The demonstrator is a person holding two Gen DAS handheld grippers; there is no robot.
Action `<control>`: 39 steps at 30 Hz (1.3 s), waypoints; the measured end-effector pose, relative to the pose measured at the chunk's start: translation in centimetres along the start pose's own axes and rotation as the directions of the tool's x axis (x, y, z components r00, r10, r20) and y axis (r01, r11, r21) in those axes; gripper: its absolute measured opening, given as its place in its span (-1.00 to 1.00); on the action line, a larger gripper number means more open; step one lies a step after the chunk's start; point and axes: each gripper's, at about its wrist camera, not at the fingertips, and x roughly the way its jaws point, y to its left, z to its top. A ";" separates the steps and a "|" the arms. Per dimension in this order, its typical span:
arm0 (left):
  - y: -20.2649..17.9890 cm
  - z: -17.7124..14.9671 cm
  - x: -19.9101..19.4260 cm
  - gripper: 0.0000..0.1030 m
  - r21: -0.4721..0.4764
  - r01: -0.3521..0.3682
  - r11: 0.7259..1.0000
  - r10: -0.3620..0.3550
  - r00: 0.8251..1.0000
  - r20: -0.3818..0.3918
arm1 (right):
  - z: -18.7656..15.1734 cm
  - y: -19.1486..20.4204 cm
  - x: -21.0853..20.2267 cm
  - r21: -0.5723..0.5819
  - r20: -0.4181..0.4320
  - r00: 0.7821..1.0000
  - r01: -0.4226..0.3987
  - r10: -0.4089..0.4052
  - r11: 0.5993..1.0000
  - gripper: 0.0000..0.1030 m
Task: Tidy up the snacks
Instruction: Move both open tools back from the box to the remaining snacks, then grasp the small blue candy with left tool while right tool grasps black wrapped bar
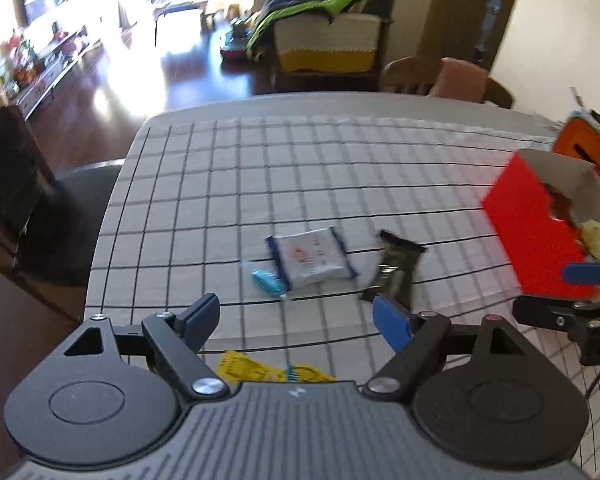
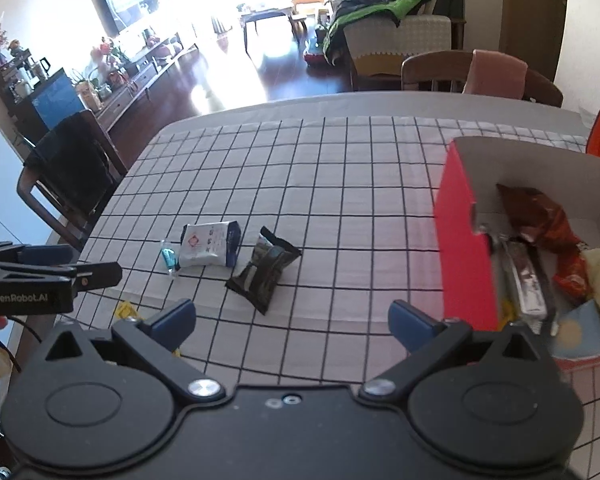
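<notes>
Both hand-held grippers are empty right now. The left hand-held gripper (image 1: 295, 320) hangs wide open over the near edge of the worktop (image 1: 340, 152), and the right hand-held gripper (image 2: 291, 320) is spread wide too, just beside the red box (image 2: 460, 240).

The box sits toward the right edge and already has several snacks in it. Still loose mid-worktop are a white packet (image 2: 209, 245), a blue candy (image 2: 168, 258) touching its left side, and a dark packet (image 2: 265, 274) just to the right of them. A yellow wrapper (image 1: 255, 368) lies at the near edge, half hidden under the left gripper.

What I'd worry about:
- The candy is tiny and right against the white packet, so a wide grab could catch both or flick the candy away.
- The flat packets may just slide on the cloth instead of lifting.
- The yellow wrapper is so close to the edge that a nudge could knock it off.
- The box looks light, so bumping its wall while dropping stuff in might shove or tip it.
</notes>
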 end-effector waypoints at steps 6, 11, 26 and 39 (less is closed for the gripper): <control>1.6 0.6 3.0 0.63 -0.040 -0.035 0.999 0.032 0.998 -0.057 | 0.9 1.4 2.8 0.005 -0.029 0.999 0.019 -0.019 1.000 1.00; 2.9 1.1 5.9 0.63 -0.079 -0.055 0.995 0.046 0.992 -0.120 | 1.5 2.4 4.9 -0.007 -0.070 0.997 0.016 -0.016 1.000 0.99; 5.5 3.5 11.8 0.54 -0.290 -0.092 0.953 0.019 0.969 -0.246 | 3.3 4.1 10.9 -0.079 -0.155 0.986 0.052 -0.064 0.995 0.87; 4.8 3.9 13.8 0.06 -0.311 -0.099 0.945 0.011 0.962 -0.273 | 3.6 4.5 13.8 -0.125 -0.185 0.976 0.091 -0.114 0.988 0.55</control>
